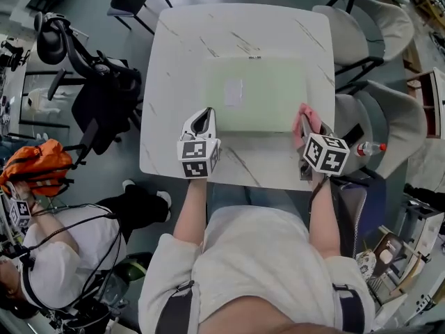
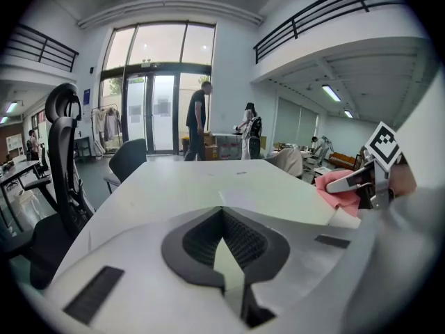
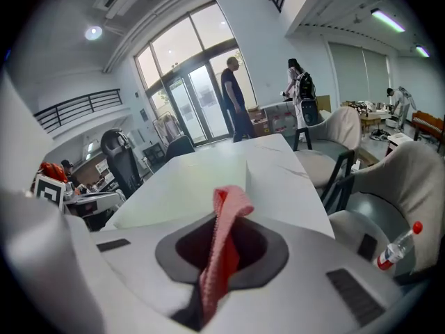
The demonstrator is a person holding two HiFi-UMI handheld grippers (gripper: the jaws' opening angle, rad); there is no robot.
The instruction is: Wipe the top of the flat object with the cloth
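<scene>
A pale green flat object point(image 1: 257, 92) with a small white label lies in the middle of the white marble table point(image 1: 181, 61). My left gripper point(image 1: 206, 113) rests at the object's near left corner, jaws shut on nothing; in the left gripper view its tips point(image 2: 222, 211) meet over the flat object point(image 2: 208, 183). My right gripper point(image 1: 306, 122) is at the object's near right edge, shut on a pink cloth point(image 1: 306, 117). In the right gripper view the cloth point(image 3: 224, 242) sticks up between the jaws point(image 3: 226, 218), above the flat object point(image 3: 195, 186). The left gripper view also shows the cloth point(image 2: 335, 188).
Grey chairs point(image 1: 361, 26) stand along the table's right side and a black office chair point(image 1: 83, 61) at its left. A bottle with a red cap point(image 1: 372, 147) lies on a chair seat. A seated person point(image 1: 55, 256) and an orange bag point(image 1: 35, 165) are at lower left.
</scene>
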